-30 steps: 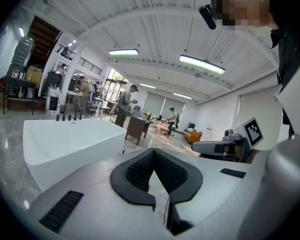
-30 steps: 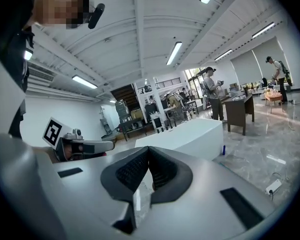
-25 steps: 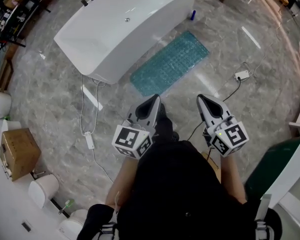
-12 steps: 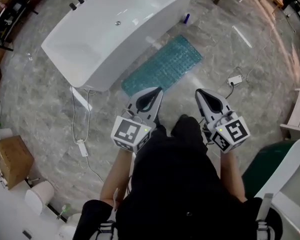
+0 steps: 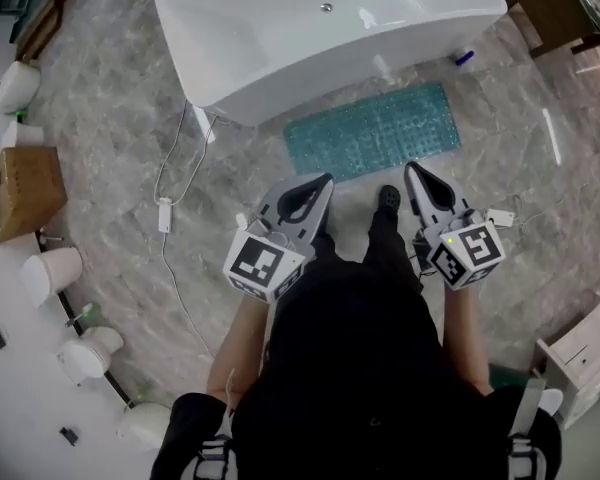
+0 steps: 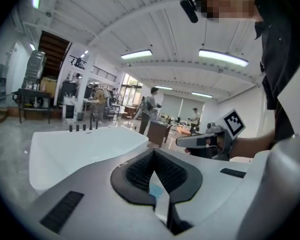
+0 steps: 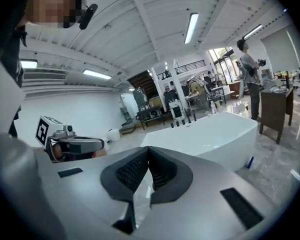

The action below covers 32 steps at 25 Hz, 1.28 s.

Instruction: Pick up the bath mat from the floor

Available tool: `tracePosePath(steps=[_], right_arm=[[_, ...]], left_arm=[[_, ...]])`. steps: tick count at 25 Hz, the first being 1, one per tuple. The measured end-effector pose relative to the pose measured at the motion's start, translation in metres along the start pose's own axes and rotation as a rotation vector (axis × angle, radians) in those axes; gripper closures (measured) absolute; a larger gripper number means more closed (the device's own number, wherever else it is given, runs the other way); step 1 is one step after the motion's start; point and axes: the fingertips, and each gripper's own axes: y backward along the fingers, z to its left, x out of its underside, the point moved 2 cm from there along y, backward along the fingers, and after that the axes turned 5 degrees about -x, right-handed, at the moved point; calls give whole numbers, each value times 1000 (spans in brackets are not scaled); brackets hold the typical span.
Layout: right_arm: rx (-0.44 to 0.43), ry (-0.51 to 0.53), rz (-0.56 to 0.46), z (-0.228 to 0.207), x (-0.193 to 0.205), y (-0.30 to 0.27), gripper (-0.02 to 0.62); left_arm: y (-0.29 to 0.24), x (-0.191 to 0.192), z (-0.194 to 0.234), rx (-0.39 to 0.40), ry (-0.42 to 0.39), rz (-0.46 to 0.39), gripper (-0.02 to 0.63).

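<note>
hovering short of the bath mat, flat on the floor just in front of the bathtub, with left gripper and right gripper both closed and empty; could skate over its floor-hugging edge if lowered unopened, or fail if the shoe pins it.

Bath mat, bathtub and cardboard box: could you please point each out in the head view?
bath mat (image 5: 375, 133), head view, centre of its teal surface.
bathtub (image 5: 320, 73), head view, its white near side wall.
cardboard box (image 5: 25, 190), head view, its brown top face.
</note>
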Motion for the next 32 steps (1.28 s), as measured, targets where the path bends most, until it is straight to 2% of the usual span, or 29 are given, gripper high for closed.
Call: tracePosePath(steps=[7,12,15,19,21,26,29,32], right_arm=[[-216,37,111,-43,-2,-27,583],[-340,55,231,-66,25,-55,583],[-398,68,277,-65,43,-73,583],[-412,15,324,-72,78,-94,583],[-398,-32,348,-83,107,-108,583],[-349,-43,384,-103,195,-157,583],[-346,-42,396,-107,252,-187,583],[-347,-44,421,-110,305,-208,583]], left_arm=[[-26,14,-7,-210,17,29,597],[-44,56,-14,-355,135,84,597],[-49,87,-12,-409,172,121,597],[-62,130,2,-436,155,172,597],[-72,163,15,-439,205,182,597],[-100,264,71,-428,343,198,596],[-122,335,101,-407,348,260,595],[-144,391,123,-395,344,290,595]])
